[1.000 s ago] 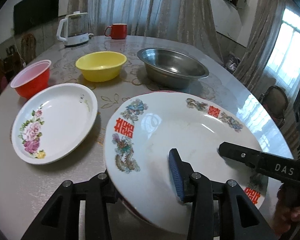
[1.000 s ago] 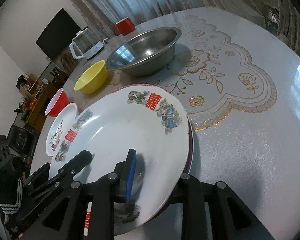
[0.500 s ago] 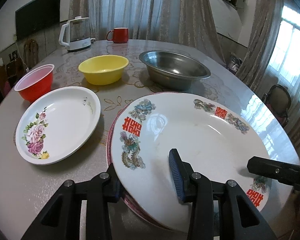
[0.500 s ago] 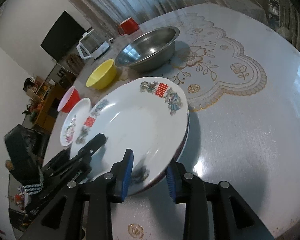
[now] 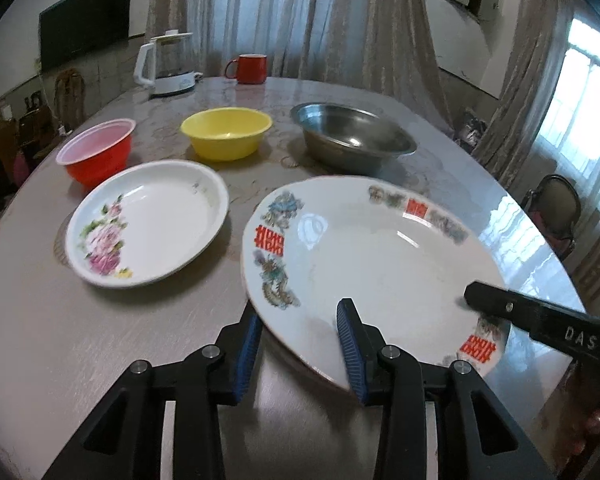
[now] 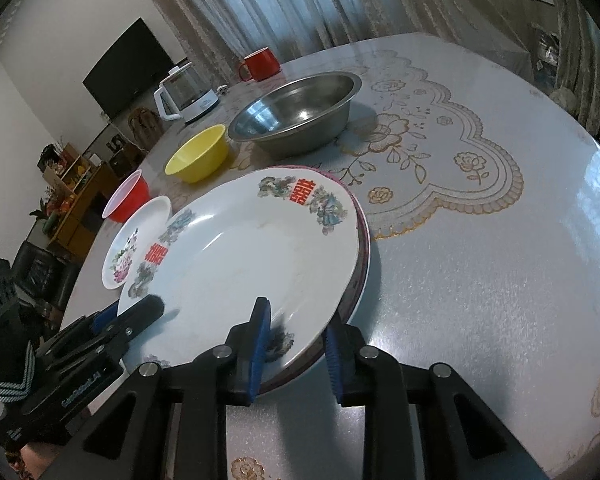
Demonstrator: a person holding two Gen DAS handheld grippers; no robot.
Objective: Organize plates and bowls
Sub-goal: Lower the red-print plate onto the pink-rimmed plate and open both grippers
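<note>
Both grippers pinch the big plate (image 5: 372,256) by its rim — left gripper (image 5: 300,348) on one side, right gripper (image 6: 296,344) closing on the other — sharing its weight near the table's (image 6: 480,280) front edge, just above a pink-rimmed plate (image 6: 365,240).

Glossy glazed ceramic plate (image 5: 380,256); dull steel basin (image 5: 352,140); shiny plastic yellow bowl (image 5: 226,132); gleaming smooth tabletop (image 6: 500,280).

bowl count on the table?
3. Red bowl at the far left, yellow bowl in the middle, steel bowl to its right, all behind the plates. None looks hidden or stacked.
</note>
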